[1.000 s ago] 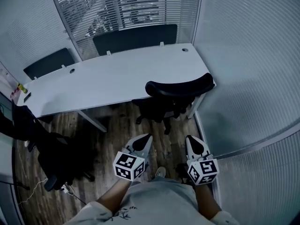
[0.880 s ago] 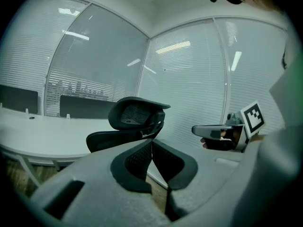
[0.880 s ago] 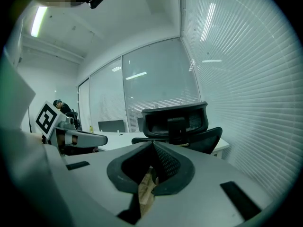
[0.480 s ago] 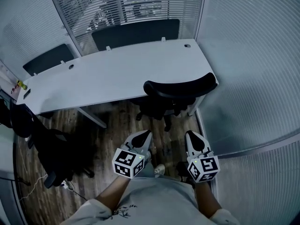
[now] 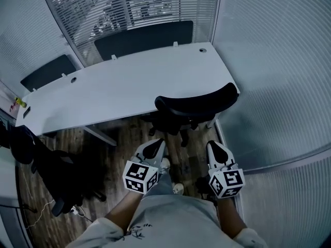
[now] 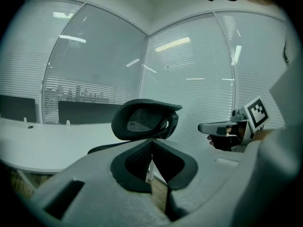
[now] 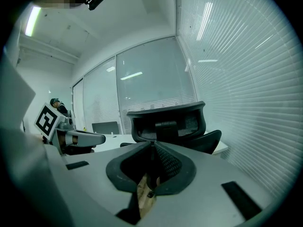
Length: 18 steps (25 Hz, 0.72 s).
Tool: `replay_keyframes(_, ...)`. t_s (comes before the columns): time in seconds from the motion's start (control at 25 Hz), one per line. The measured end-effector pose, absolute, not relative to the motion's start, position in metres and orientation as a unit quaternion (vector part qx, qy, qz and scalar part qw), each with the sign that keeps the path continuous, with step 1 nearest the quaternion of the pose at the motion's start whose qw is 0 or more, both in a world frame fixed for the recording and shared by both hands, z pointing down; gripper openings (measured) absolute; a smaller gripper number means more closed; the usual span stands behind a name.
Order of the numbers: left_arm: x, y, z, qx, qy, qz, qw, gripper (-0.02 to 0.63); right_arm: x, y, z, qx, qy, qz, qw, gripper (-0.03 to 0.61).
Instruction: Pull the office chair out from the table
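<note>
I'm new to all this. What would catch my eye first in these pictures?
A black mesh-backed office chair stands tucked against the right end of a long white table, beside blind-covered glass walls. Nearer the viewer, the grey left gripper and right gripper, each bearing a black-and-white marker cube, point at it, jaws shut and empty.

- No readable words, numbers, brands or signs anywhere.
- Marker cubes [image 5: 140,176] on the left claw [image 5: 162,142] and right claw [image 5: 210,144] bear only black-and-white square patterns.
</note>
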<state>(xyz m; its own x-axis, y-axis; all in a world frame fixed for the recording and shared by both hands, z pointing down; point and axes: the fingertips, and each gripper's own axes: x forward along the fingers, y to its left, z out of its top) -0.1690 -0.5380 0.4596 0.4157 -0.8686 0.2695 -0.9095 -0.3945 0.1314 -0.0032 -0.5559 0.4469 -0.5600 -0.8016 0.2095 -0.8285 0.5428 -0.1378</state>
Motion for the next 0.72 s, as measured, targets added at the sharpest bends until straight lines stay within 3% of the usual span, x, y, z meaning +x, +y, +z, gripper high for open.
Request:
replay_keyframes(0.2, -0.175, -0.562, 0.456, 0.833, -0.533, 0.08, 0.122, 0.014, -0.005, -0.579, 0.448, 0.477, -0.87, 0.112, 0.061, 0.013)
replay_keyframes(0.32, -0.18, -0.577, 0.456, 0.836, -0.529, 0.085, 0.117, 0.025, -0.007, -0.595, 0.451, 0.486, -0.864, 0.114, 0.062, 0.073)
replay_keyframes(0.44, -0.187, -0.593, 0.454, 0.836, -0.528, 0.087, 0.117, 0.071, -0.01, -0.612, 0.45, 0.495, -0.859, 0.115, 0.062, 0.152)
replay_keyframes(0.72, -0.205, -0.629, 0.455, 0.839, -0.524, 0.086, 0.122, 0.177, -0.019, -0.636, 0.455, 0.496, -0.858, 0.118, 0.063, 0.258)
